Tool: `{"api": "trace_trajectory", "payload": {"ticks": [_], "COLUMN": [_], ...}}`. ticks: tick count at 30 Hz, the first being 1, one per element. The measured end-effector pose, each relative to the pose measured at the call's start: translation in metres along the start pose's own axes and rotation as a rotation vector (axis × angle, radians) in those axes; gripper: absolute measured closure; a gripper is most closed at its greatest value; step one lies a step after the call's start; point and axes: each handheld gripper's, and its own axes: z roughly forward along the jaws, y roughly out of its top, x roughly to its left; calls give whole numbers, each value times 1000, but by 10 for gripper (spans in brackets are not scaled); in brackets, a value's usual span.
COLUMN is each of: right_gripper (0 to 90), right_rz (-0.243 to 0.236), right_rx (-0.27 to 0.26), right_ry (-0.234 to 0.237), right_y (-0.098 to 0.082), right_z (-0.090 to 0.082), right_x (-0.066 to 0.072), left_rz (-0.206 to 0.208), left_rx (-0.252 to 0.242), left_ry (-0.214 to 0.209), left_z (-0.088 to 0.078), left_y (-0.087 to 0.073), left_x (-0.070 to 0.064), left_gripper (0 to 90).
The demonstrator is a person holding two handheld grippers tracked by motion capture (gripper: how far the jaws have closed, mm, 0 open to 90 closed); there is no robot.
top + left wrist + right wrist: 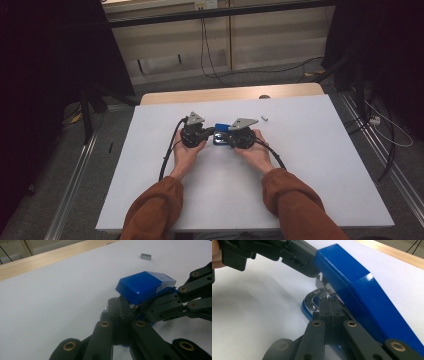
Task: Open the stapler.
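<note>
Right tongs [331, 305] closed at blue stapler [362, 295] (metal mouth); left tongs [308, 267] touching its front.

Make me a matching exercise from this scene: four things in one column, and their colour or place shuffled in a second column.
1. stapler
2. staple block
3. left gripper
4. table

a. white
b. blue
c. small, alone beyond the right hand
d. black jaws shut at the stapler's left end

Pairs: 1-b, 2-c, 3-d, 4-a

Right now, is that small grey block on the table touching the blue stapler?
No, the small grey block lies by itself on the white table, well apart from the blue stapler.
</note>
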Motion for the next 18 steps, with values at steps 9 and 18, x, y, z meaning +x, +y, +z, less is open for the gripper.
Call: {"api": "trace_trajectory", "payload": {"ticks": [9, 18], "right_gripper": [900, 900], "right_rz": [10, 18], "right_rx": [1, 1], "right_ry": [-2, 7], "right_y": [0, 0], "right_z": [-1, -1], "right_x": [0, 1], "left_rz": [-18, -15], "left_rx": [-43, -55], "left_ry": [-7, -5], "left_z": [-1, -3], "left_y": [5, 8], "left_x": [-1, -3], "left_gripper": [900, 900]}}
